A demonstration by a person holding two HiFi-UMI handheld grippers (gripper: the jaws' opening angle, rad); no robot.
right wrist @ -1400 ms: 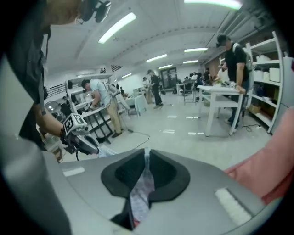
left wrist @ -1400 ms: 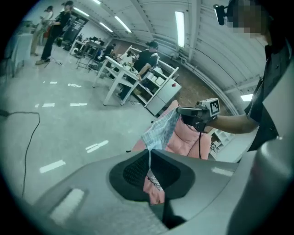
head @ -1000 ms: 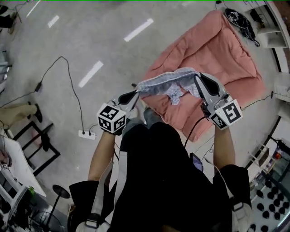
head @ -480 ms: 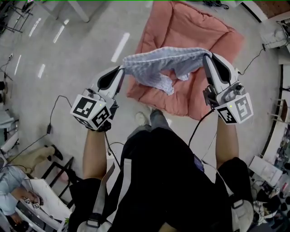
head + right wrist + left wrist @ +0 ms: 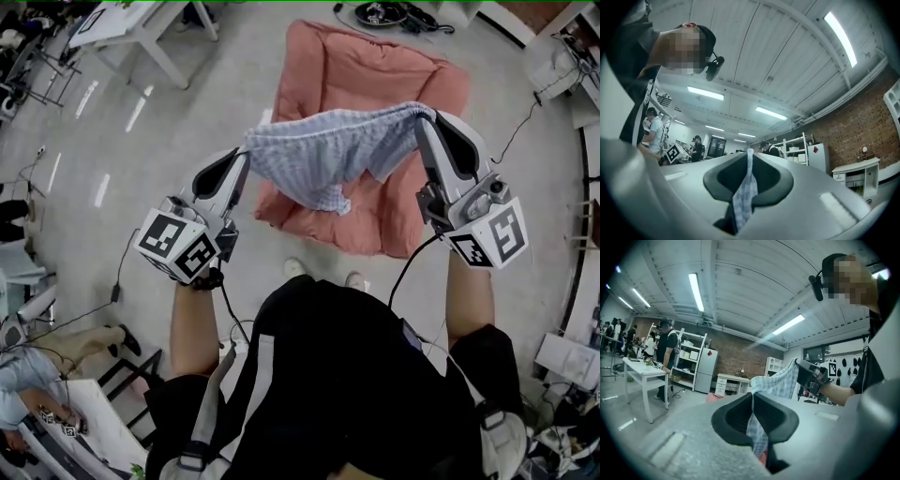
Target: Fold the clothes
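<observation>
My left gripper (image 5: 242,161) is clenched on one upper corner of the blue-and-white checked cloth (image 5: 319,155). In the left gripper view its dark pads meet on the fabric, and a narrow strip of check runs down the seam between them. My right gripper (image 5: 424,120) is clamped the same way on the opposite corner; in its own view a thin fold of the check is pinched between the closed pads and trails down towards the camera.

The cloth is stretched in the air between the two tools, its top edge sagging a little from the right gripper to the left one. A loose flap droops from the middle. It hangs over the near edge of the pink quilted pad (image 5: 375,75) lying on the grey floor (image 5: 141,150), and touches neither.

The cloth covers part of the pad's near left corner. My dark top hides the floor straight beneath me, apart from the toes of my pale shoes (image 5: 295,269). I cannot tell what kind of garment this is. In both gripper views the pinched strip disappears behind the jaw housing.
</observation>
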